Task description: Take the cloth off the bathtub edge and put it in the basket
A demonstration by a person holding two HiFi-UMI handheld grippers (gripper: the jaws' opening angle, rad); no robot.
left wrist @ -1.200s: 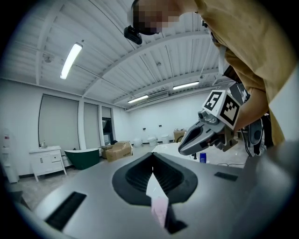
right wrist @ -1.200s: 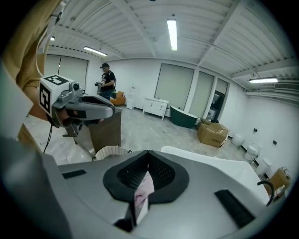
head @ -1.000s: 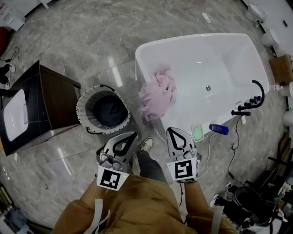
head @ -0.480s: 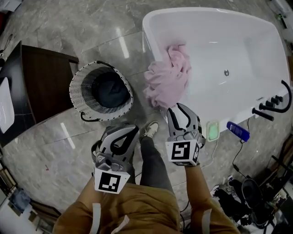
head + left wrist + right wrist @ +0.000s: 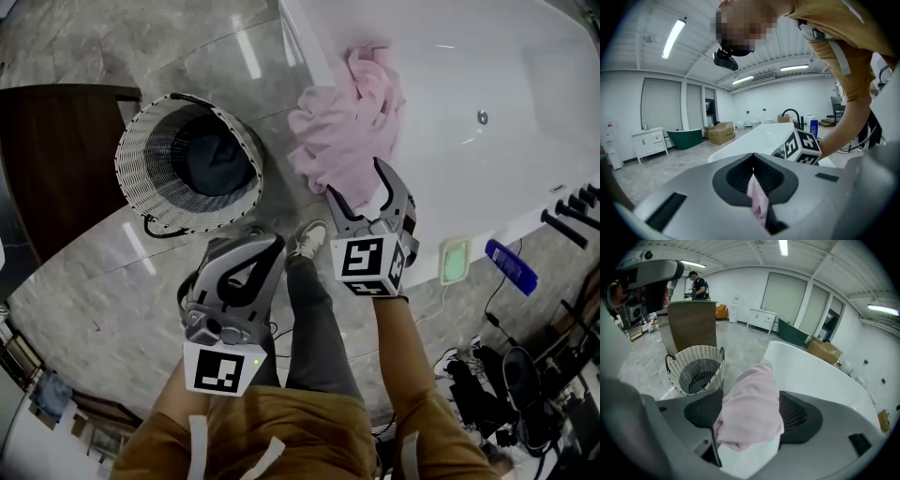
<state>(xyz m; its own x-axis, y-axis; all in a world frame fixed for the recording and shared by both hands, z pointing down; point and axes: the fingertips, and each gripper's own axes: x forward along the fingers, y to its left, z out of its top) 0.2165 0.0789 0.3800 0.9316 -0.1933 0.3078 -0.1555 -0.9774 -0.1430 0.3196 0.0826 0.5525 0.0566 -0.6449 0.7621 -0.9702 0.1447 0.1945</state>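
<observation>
A pink cloth hangs crumpled over the near edge of the white bathtub. My right gripper is at the cloth's lower end. Its jaws have just been opening and stand wide apart, one on each side of the cloth, with the pads not pressing. The round white wicker basket, dark inside, stands on the floor left of the tub; it also shows in the right gripper view. My left gripper hangs shut over the floor, short of the cloth, holding nothing.
A dark wooden cabinet stands left of the basket. A green soap dish, a blue bottle and a black tap sit on the tub's right rim. My shoe is between the grippers. Cables and gear lie at lower right.
Both grippers have come down and forward toward the tub. The right jaws went from shut to wide open and now straddle the cloth's lower end. The left stays shut.
</observation>
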